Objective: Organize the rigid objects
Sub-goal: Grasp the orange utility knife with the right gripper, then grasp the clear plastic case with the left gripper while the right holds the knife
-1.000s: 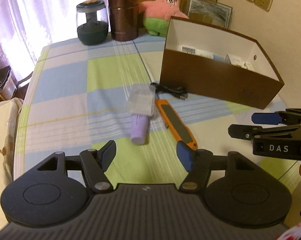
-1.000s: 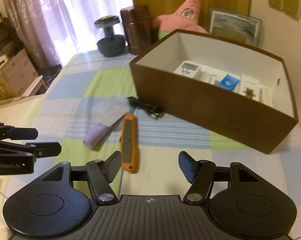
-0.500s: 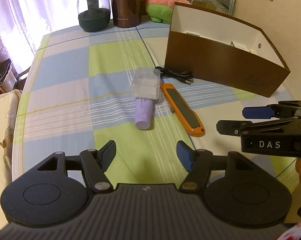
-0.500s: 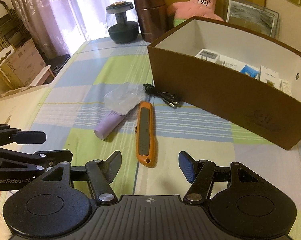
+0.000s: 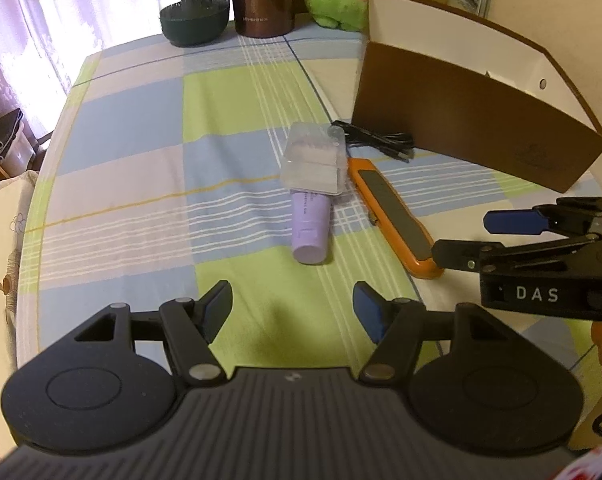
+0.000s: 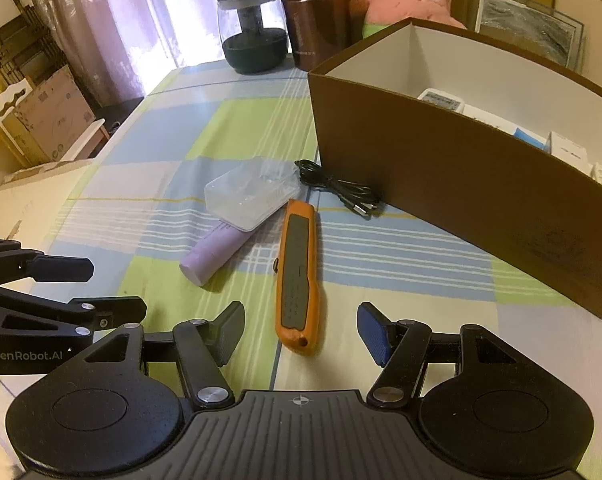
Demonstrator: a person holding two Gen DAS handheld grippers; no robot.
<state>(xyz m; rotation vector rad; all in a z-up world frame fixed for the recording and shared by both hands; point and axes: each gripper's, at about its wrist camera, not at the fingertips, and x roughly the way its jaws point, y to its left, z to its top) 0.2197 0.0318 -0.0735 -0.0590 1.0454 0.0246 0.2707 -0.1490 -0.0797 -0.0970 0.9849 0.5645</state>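
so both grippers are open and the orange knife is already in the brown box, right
Not quite. Both the left gripper and right gripper are open, but the knife lies on the table beside the box, as the right wrist view shows.

"DAS" on right tool (image 5: 467, 236); "GenRobot.AI" on left tool (image 6: 113, 290).

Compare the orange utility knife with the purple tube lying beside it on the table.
The orange utility knife is long, flat and orange with a grey inlay; the purple tube is shorter, round and plain lilac. The knife lies fully uncovered, while the tube's far end sits under a clear plastic case. Both lie flat on the checked tablecloth, ungrasped, outside the brown box.
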